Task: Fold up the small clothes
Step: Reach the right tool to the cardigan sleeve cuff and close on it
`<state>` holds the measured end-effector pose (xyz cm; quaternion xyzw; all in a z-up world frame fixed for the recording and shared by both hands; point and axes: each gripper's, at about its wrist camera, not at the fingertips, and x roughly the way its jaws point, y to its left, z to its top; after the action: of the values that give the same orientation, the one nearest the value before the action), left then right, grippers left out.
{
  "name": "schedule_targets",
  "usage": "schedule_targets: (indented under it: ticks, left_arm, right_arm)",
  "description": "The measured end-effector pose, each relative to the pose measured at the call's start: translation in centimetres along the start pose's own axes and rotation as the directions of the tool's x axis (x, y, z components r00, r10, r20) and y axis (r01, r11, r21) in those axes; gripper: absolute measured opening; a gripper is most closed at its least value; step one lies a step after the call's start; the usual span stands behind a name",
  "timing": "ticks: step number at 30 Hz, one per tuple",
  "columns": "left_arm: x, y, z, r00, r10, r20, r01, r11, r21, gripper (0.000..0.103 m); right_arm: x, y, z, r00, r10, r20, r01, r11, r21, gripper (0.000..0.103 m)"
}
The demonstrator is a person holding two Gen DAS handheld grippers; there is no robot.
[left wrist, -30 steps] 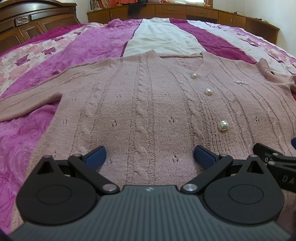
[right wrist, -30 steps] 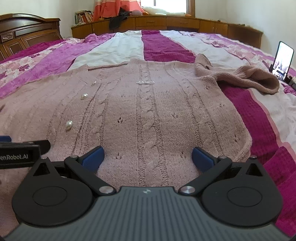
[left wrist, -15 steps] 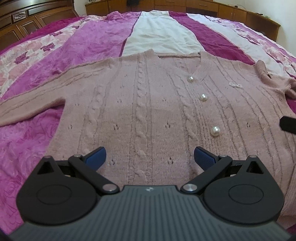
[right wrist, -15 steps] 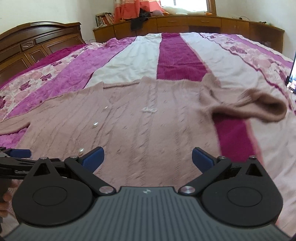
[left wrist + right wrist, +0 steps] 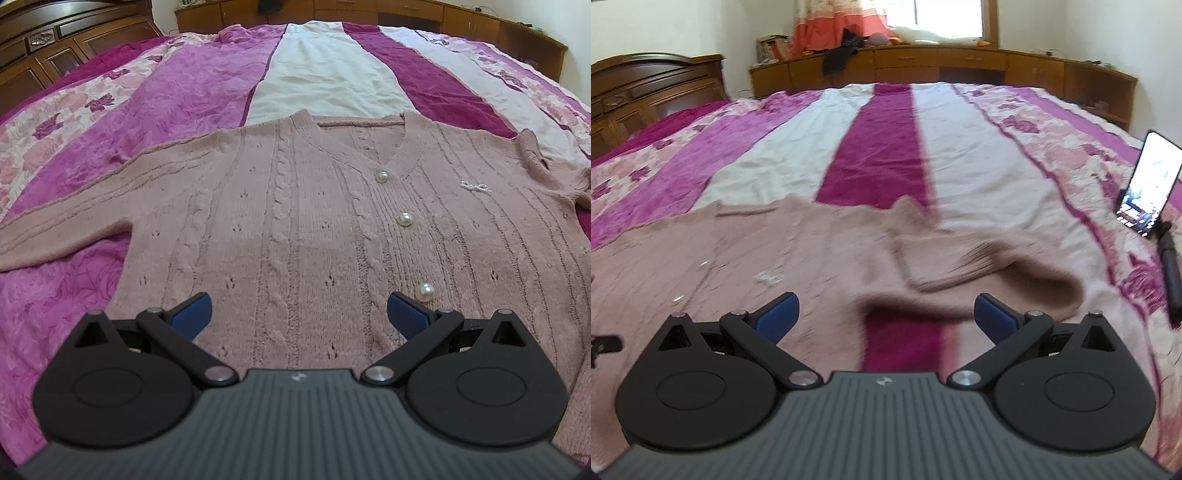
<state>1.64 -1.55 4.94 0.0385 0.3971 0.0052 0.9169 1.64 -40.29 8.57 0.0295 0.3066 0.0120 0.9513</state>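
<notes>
A dusty-pink cable-knit cardigan (image 5: 295, 221) with pearl buttons (image 5: 405, 219) lies flat, front up, on the bed. Its left sleeve (image 5: 62, 232) stretches out to the left. In the right wrist view the same cardigan (image 5: 738, 266) is blurred, and its right sleeve (image 5: 990, 273) lies bunched and folded back on itself. My left gripper (image 5: 299, 314) is open, hovering over the lower hem. My right gripper (image 5: 884, 314) is open too, above the bedspread just in front of the bunched sleeve. Neither holds anything.
The bedspread (image 5: 207, 85) has magenta, white and floral stripes. A phone on a stand (image 5: 1148, 188) sits at the bed's right edge. A dark wooden headboard (image 5: 653, 85) is on the left and low wooden cabinets (image 5: 942, 66) line the far wall.
Both grippers have lifted and pulled back from the cardigan. The right one swung to the right, from over the hem toward the bunched sleeve. Both stayed open.
</notes>
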Motion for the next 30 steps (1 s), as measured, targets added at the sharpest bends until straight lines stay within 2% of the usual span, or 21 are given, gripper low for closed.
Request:
schedule_targets:
  ticks: [9, 14, 21, 25, 27, 29, 30]
  left_arm:
    - [0.9, -0.9, 0.3, 1.000, 0.014, -0.026, -0.014, 1.000, 0.021, 0.103]
    - [1.4, -1.0, 0.3, 0.999, 0.024, -0.038, -0.023, 0.999, 0.024, 0.103]
    - [2.2, -1.3, 0.3, 0.998, 0.034, -0.058, -0.033, 0.999, 0.028, 0.103]
    - [2.5, -1.3, 0.3, 0.997, 0.036, -0.062, -0.034, 0.999, 0.035, 0.103]
    - [2.5, -1.2, 0.3, 0.997, 0.035, -0.064, -0.033, 0.999, 0.031, 0.103]
    - [2.6, -1.2, 0.4, 0.997, 0.035, -0.065, -0.033, 0.999, 0.029, 0.103]
    - [2.5, -1.1, 0.4, 0.997, 0.035, -0.064, -0.033, 0.999, 0.029, 0.103]
  right_arm:
    - [3.8, -4.5, 2.2, 0.996, -0.092, 0.005, 0.092, 0.995, -0.033, 0.103]
    - [6.4, -6.0, 2.4, 0.989, -0.142, -0.032, 0.139, 0.988, -0.063, 0.103]
    - [9.6, -7.8, 2.0, 0.984, -0.146, -0.102, 0.142, 0.989, -0.038, 0.099]
    - [10.9, -8.3, 1.4, 0.985, -0.125, -0.117, 0.126, 0.992, 0.003, 0.086]
    - [11.2, -8.3, 1.4, 0.987, -0.117, -0.113, 0.120, 0.993, 0.017, 0.074]
    - [11.3, -8.1, 1.5, 0.987, -0.117, -0.108, 0.120, 0.993, 0.020, 0.054]
    - [11.1, -8.0, 1.7, 0.987, -0.118, -0.106, 0.121, 0.993, 0.017, 0.048]
